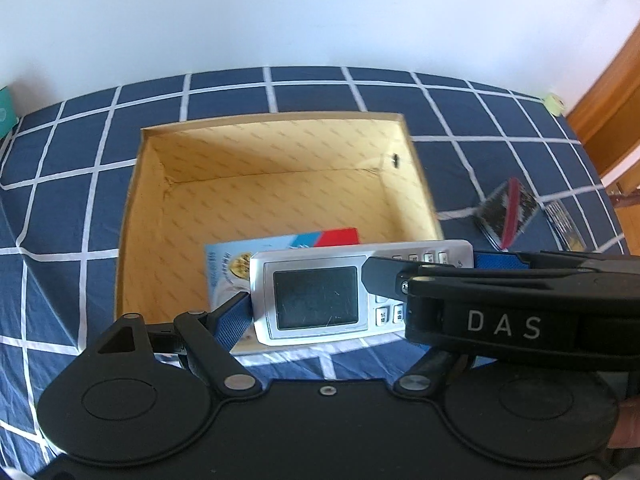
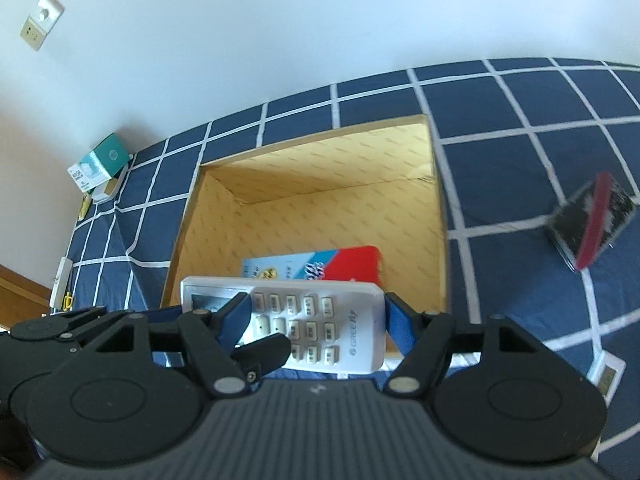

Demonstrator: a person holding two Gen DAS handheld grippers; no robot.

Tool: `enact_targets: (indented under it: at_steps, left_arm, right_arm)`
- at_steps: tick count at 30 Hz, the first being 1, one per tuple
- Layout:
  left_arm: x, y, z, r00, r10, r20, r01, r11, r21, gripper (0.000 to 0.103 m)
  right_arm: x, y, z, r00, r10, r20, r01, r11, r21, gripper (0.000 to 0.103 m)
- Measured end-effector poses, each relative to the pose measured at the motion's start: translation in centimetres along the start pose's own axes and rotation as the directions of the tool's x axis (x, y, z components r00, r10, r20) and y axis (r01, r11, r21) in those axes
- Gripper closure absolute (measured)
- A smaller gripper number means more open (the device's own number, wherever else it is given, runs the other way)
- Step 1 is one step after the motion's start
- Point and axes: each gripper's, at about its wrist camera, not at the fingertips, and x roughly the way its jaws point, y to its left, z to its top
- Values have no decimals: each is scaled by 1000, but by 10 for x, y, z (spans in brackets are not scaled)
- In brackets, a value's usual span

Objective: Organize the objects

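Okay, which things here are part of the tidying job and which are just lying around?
Part of the job:
white remote, gripped at both ends by the right gripper and left gripper
cardboard box
blue and red packet inside the box
black packet with red band on the checked cloth, probably next

Lying about:
teal tissue box
wall socket

Remote control: smooth white plastic, silvery bezel, glossy dark screen with fine scratches. Box: matt tan cardboard with a faint printed pattern inside. Packet in the box: glossy printed paper or film. Checked cloth: matt woven fabric, navy with white lines. Gripper bodies: matt black plastic, metal rivets, textured blue pads.
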Motion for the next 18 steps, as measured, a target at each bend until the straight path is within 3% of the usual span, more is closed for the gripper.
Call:
enact_targets:
  at_steps: [18]
  left_arm:
    - [94, 61, 69, 993, -20, -116, 13, 998, -68, 22]
  right_arm:
    - [111, 4, 77, 991, -16, -129, 13, 1000, -20, 32]
